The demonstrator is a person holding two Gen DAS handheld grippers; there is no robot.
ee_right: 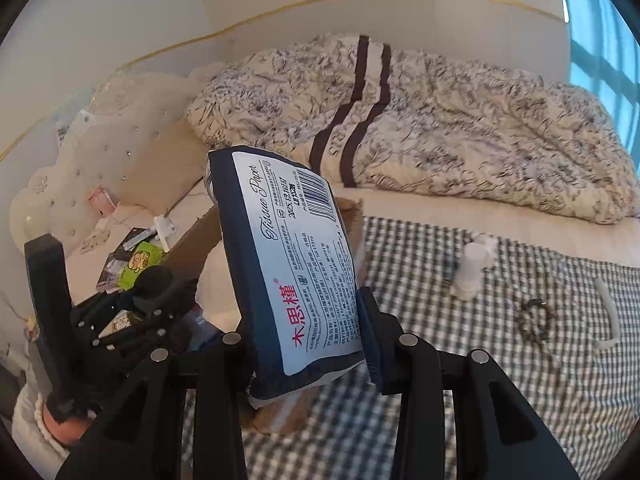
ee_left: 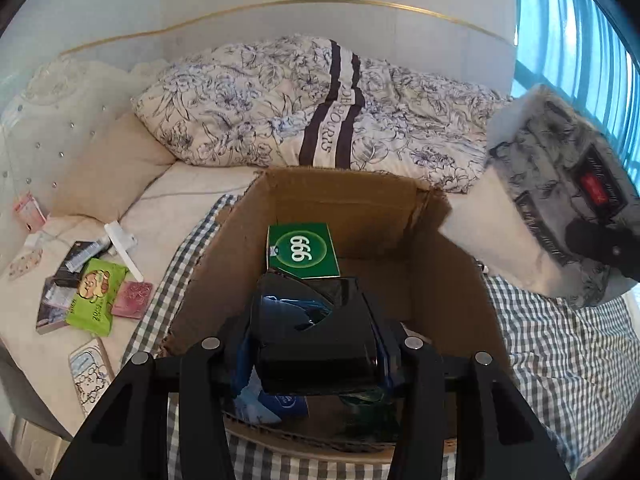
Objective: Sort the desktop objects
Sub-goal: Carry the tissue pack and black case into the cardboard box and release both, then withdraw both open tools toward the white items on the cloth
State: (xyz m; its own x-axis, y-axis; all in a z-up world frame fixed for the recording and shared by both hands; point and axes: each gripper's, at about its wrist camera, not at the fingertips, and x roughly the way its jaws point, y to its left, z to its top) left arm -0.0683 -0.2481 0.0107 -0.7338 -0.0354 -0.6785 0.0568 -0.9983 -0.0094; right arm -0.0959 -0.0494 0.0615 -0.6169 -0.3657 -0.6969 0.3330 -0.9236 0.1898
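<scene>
While the right gripper point(ee_right: 308, 344) clenches the tissue pack point(ee_right: 288, 272) and the left gripper point(ee_left: 316, 344) grips a black box point(ee_left: 312, 332) over the cardboard box point(ee_left: 352, 200), an off-centre release may miss.

Floral quilt point(ee_left: 304, 108) bunched at far side of bed, two dark stripes with lettering across it. Beige pillow point(ee_left: 108, 168) beside its left end, leaning on cream tufted headboard point(ee_left: 48, 120) studded with small shiny buttons. Grey-white gingham cloth point(ee_right: 500, 360) spread over near part of cream mattress point(ee_left: 192, 196). White wall with thin gold trim line point(ee_right: 320, 4) behind. Teal curtain point(ee_left: 576, 40) at far right.
</scene>
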